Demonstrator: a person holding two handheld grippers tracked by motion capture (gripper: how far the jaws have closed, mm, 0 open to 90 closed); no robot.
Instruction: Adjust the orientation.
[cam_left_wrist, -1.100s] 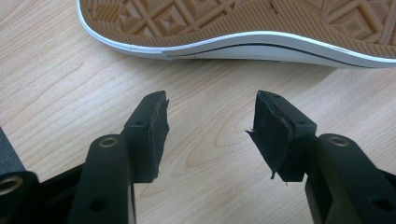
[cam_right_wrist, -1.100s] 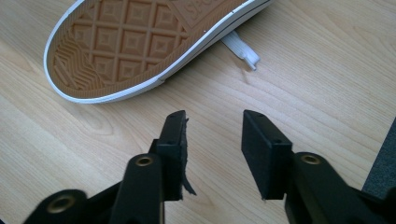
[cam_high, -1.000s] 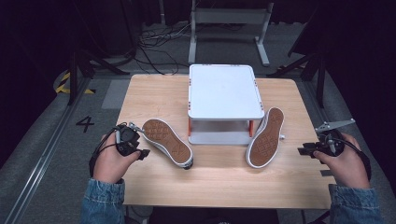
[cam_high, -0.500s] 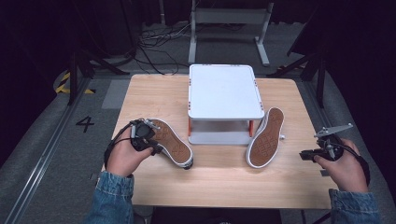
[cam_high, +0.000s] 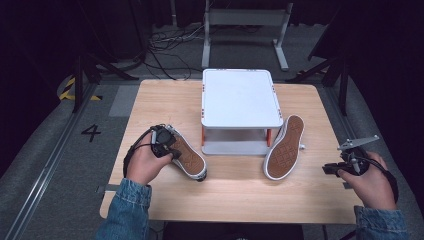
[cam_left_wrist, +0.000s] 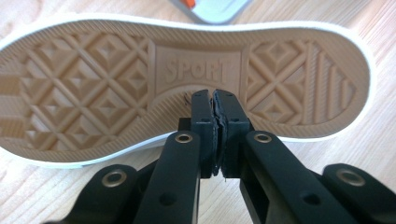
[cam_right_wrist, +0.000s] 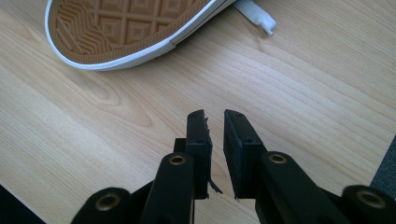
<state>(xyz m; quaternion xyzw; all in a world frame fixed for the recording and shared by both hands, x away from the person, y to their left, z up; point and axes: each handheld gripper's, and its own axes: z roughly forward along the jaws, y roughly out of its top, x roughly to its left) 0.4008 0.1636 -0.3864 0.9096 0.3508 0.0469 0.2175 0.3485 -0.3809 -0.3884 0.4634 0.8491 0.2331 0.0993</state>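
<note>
The raised stand (cam_high: 240, 97) sits at the middle of the table (cam_high: 150, 100), toward its far edge. Left of the stand and nearer the person lies one upturned shoe (cam_high: 186, 156); right of the stand lies the other upturned shoe (cam_high: 285, 147), its toe nearer the person.

Left gripper (cam_high: 167, 145): my jaws pressed together, mid-left of the high view.
Right gripper (cam_high: 334, 169): my jaws slightly parted, lower right.

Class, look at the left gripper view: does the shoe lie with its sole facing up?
Yes, the shoe shows its patterned tan sole, marked SPORT, toward the camera.
</note>
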